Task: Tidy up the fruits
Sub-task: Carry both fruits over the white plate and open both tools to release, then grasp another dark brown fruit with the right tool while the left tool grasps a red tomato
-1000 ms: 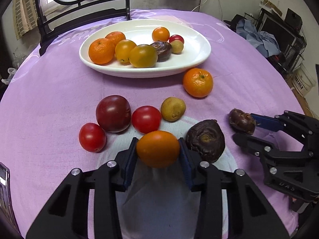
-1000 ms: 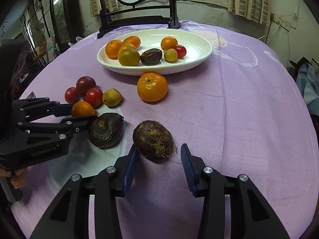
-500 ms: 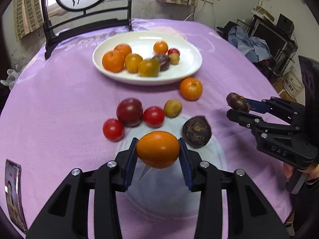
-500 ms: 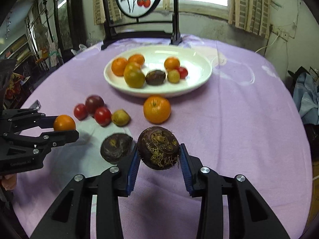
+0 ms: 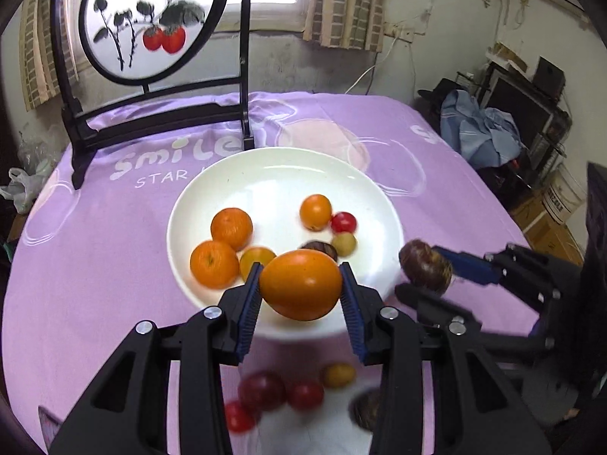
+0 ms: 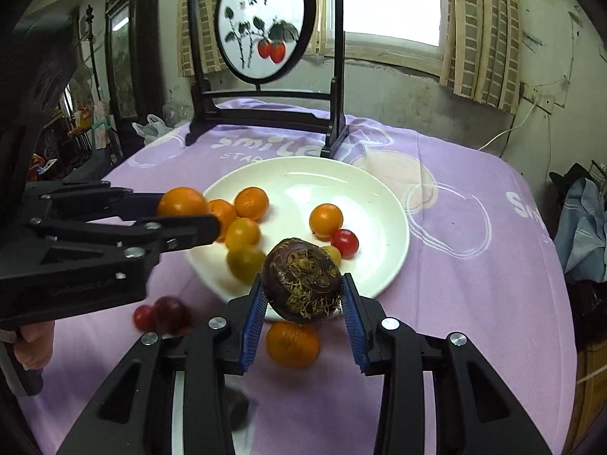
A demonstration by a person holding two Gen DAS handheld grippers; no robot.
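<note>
Hovering over the plate's (image 5: 383, 204) near rim, left gripper (image 5: 301, 295) clamps an orange fruit (image 5: 301, 284); right gripper (image 6: 302, 297), alongside, clamps a dark fruit (image 6: 302, 284). Plate lies directly below both.

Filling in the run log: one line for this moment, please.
left gripper: shut on orange tomato | right gripper: shut on dark brown corm | both held over white plate rim

We see glossy white ceramic plate (image 5: 379, 204), matt purple tablecloth (image 5: 95, 265), smooth shiny orange tomato (image 5: 301, 284), rough fibrous brown water chestnut (image 6: 303, 280)
</note>
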